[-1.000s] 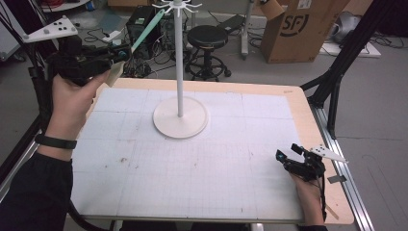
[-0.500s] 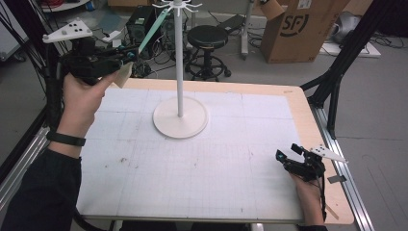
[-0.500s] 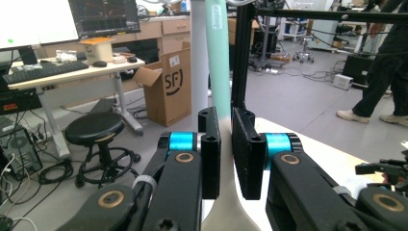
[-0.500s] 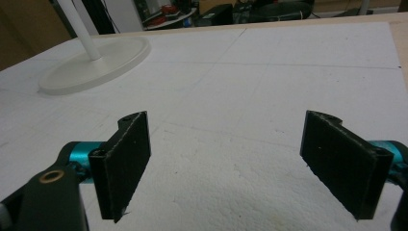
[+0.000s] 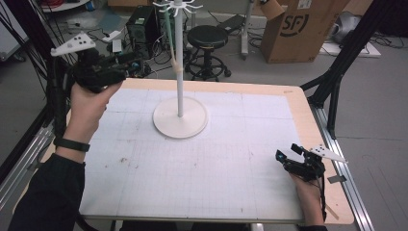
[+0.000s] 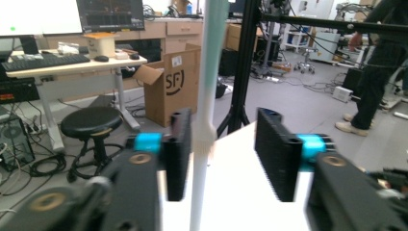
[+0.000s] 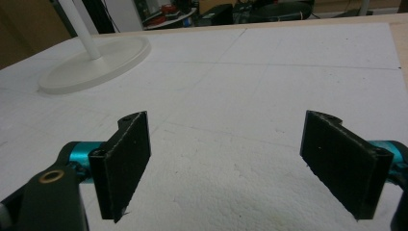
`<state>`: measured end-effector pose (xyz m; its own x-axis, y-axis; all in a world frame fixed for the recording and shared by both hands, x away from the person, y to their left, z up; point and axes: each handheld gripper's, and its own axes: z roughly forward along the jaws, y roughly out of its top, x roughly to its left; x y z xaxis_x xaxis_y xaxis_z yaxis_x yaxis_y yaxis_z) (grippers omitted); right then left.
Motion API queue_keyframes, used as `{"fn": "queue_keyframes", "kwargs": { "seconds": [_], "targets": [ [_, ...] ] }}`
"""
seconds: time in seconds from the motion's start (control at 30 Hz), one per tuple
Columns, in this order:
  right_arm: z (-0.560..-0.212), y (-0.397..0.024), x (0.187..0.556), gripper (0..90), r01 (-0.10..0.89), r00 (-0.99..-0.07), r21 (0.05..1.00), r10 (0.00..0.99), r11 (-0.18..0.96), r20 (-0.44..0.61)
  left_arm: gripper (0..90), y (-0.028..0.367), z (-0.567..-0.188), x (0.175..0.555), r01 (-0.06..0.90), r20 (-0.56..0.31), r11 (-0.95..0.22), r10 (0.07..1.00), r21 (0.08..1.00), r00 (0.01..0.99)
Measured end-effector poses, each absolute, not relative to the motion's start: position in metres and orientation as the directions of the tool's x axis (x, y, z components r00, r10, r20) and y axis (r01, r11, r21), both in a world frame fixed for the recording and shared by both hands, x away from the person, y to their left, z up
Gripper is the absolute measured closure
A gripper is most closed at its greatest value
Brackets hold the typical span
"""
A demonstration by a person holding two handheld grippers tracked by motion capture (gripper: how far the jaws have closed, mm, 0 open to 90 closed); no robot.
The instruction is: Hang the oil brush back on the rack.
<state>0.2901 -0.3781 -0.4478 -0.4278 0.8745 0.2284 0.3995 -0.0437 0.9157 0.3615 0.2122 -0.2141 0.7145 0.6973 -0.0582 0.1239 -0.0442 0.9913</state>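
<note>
Workshop clutter behind; white gridded table (image 5: 231, 159) with pale wood rim. White stand (image 5: 180, 117): round flat base, thin pole, hooked top. Slim green-and-cream strip (image 6: 207, 86) hangs beside the pole, between the left gripper's (image 6: 221, 154) parted jaws, ungripped. Earlier it sat pinched, tilted, left of the stand. Right gripper (image 7: 240, 163) rests low, wide open, empty, unchanged.
</note>
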Motion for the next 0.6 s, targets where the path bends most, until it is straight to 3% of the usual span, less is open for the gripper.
{"fn": "queue_keyframes", "kwargs": {
  "seconds": [0.23, 0.33, 0.6],
  "targets": [
    [-0.448, -0.378, 0.290, 17.1, 0.397, -0.427, 0.917, 0.876, -0.041, 0.224, 27.4, 0.221, -0.278, 0.337, 0.124, -0.012, -0.123, 0.658, 0.985, 0.753],
    [-0.448, -0.378, 0.290, 17.2, 0.400, -0.426, 0.916, 0.876, -0.042, 0.227, 24.2, 0.224, -0.308, 0.327, 0.144, -0.008, -0.155, 0.653, 0.977, 0.757],
    [-0.448, -0.378, 0.290, 17.2, 0.403, -0.426, 0.914, 0.876, -0.038, 0.224, 20.0, 0.246, -0.388, 0.308, 0.257, -0.098, -0.153, 0.652, 0.954, 0.751]
  ]
}}
